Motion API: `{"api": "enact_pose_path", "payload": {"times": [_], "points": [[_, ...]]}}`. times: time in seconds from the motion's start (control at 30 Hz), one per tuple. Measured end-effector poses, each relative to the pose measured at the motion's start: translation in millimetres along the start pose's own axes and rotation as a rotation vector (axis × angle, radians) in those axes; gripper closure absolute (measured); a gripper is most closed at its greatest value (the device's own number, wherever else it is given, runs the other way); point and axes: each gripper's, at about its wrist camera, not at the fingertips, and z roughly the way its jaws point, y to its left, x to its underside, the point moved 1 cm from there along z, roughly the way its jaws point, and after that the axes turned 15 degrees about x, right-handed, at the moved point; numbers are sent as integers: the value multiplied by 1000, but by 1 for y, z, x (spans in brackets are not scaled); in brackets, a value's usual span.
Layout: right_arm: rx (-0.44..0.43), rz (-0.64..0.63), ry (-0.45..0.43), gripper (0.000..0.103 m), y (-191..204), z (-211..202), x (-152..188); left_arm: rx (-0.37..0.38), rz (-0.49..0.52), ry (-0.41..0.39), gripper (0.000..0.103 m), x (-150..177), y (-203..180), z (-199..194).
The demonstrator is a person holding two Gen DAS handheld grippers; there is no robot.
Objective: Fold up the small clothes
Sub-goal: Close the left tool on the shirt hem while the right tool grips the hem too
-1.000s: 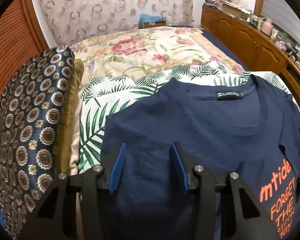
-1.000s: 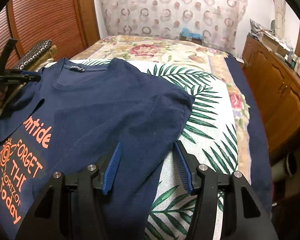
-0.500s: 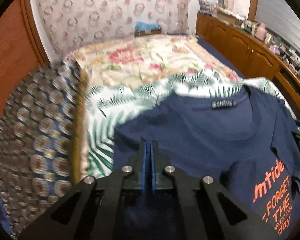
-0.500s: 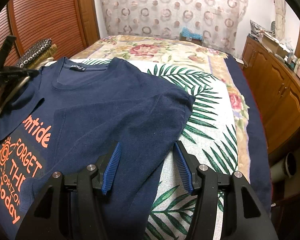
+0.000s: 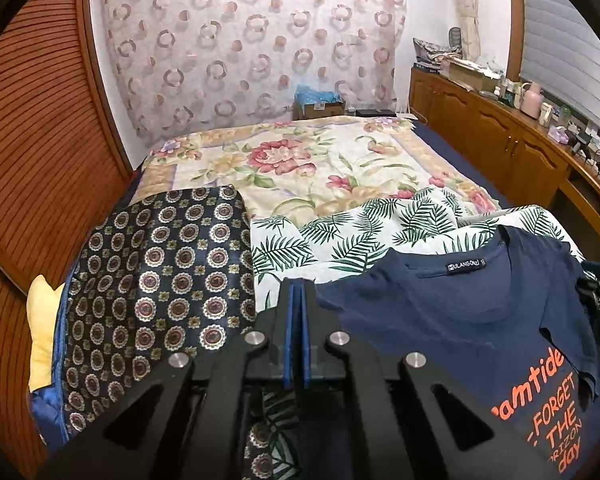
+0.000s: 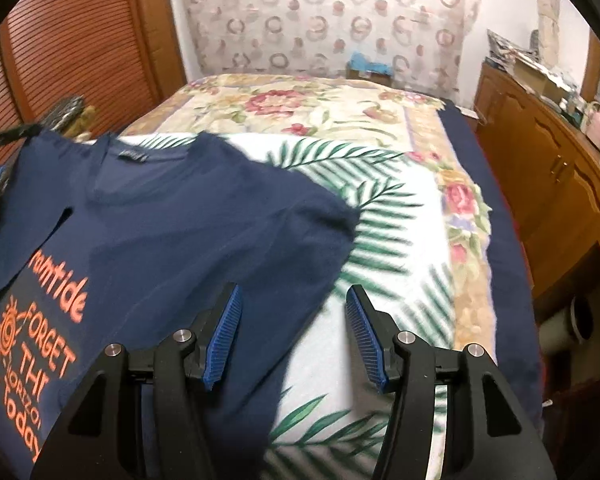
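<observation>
A navy T-shirt [image 5: 480,320] with orange lettering lies on a leaf-print sheet [image 5: 340,236] on the bed, collar away from me. My left gripper [image 5: 296,292] is shut on the shirt's left shoulder edge, and the cloth runs from its blue pads to the right. In the right wrist view that corner of the T-shirt [image 6: 180,220] is raised toward the left gripper [image 6: 16,136] at the far left. My right gripper [image 6: 296,300] hangs open above the shirt's right side. One finger is over the navy cloth, the other over the leaf-print sheet [image 6: 400,280].
A folded navy quilt with round medallions [image 5: 160,280] lies at the bed's left, a yellow cushion [image 5: 44,328] beside it. A floral bedspread [image 5: 300,160] covers the far half. Louvred wooden doors [image 5: 40,140] stand left and a cluttered wooden cabinet [image 5: 500,140] right.
The left jaws closed on the shirt's shoulder edge, then rose and drew back, lifting that corner. The right gripper stayed open in about the same place.
</observation>
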Motion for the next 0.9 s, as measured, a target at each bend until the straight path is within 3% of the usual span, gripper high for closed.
{"api": "enact_pose_path", "payload": {"times": [0.4, 0.5, 0.6, 0.63, 0.67, 0.77, 0.9], "points": [[9, -24, 27, 47, 5, 27, -29, 33, 14, -12, 102, 12, -8, -5], [6, -36, 21, 52, 10, 29, -33, 35, 25, -13, 102, 16, -13, -7], [-15, -67, 11, 71, 19, 29, -37, 41, 34, -15, 102, 18, -17, -10], [-23, -91, 7, 85, 22, 27, -37, 45, 36, -16, 102, 19, -19, -11], [-23, -104, 5, 92, 25, 26, -38, 54, 39, -18, 102, 21, -22, -13], [-50, -126, -16, 100, 34, 16, -39, 68, 54, -28, 102, 25, -32, -21], [-77, -107, -106, 101, 42, -21, -42, 100, 80, -61, 102, 36, -53, -48]]}}
